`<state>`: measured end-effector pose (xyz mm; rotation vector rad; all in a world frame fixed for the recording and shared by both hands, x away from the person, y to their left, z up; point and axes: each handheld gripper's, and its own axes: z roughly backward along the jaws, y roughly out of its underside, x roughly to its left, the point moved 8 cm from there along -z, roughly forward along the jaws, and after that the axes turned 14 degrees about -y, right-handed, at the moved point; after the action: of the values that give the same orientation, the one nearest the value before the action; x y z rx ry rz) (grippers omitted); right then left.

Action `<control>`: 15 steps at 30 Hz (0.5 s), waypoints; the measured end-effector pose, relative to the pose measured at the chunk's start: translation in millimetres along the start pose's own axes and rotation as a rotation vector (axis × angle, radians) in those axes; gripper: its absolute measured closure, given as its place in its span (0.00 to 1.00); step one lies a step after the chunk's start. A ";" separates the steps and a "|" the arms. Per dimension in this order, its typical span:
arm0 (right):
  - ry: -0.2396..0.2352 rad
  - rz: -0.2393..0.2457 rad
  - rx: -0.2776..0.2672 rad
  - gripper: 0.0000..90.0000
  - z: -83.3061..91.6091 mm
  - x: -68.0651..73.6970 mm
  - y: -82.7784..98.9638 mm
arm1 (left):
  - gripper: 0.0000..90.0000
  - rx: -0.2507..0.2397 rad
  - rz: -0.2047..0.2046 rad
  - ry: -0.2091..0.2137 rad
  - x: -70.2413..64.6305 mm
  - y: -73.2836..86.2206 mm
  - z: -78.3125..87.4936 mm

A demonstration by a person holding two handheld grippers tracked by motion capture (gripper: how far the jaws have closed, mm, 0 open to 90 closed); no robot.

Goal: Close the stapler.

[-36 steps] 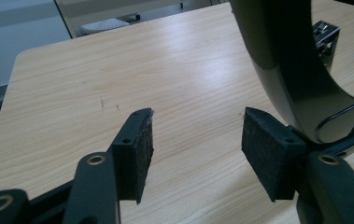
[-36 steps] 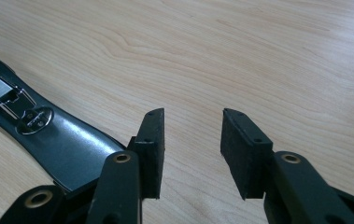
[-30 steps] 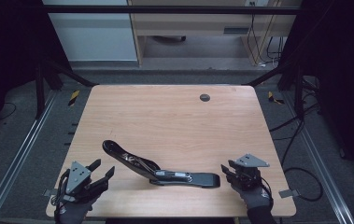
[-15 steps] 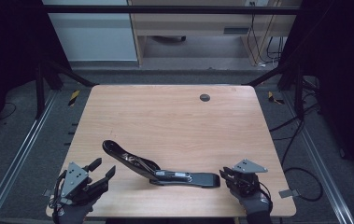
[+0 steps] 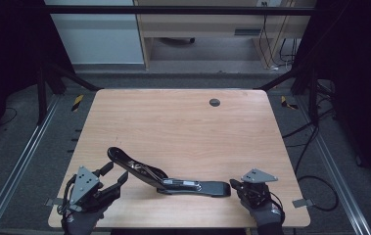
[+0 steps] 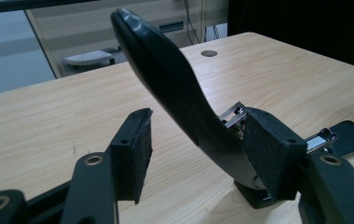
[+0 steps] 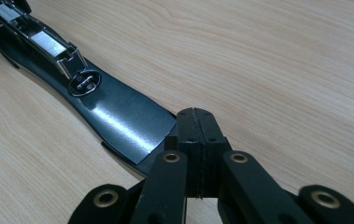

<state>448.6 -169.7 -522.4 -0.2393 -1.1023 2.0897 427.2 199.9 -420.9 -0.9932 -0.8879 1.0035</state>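
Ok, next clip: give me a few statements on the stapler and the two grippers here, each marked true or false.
1. The stapler lies swung open, its upper arm raised off the table. True.
2. The left gripper is shut. False: its jaws stand apart on either side of the raised arm.
3. The right gripper is shut, at the end of the stapler's base. True.
4. A second stapler sits by the grommet. False: there is none there.

The light wood-grain table top (image 5: 183, 132) carries a small round dark grommet hole (image 5: 215, 102) toward one o'clock. Beyond it at twelve o'clock stands a pale wooden cabinet (image 5: 207, 29). Black cables (image 5: 315, 142) trail over the grey floor (image 5: 26, 166) at three o'clock.
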 end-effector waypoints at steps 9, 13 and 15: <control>-0.019 0.008 0.013 1.00 -3.1 5.7 -0.2 | 0.48 0.015 0.002 -0.010 -0.3 -2.0 -12.3; -0.026 0.009 0.010 1.00 -3.9 7.6 0.3 | 0.48 0.017 0.001 -0.018 -1.7 -5.0 -17.9; -0.034 0.012 0.017 1.00 -5.6 7.7 2.3 | 0.49 0.017 0.004 -0.017 -0.5 -6.0 -22.4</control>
<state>444.7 -161.6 -526.3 -0.2037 -1.1048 2.1205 449.2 192.7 -422.0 -0.9739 -0.8901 1.0221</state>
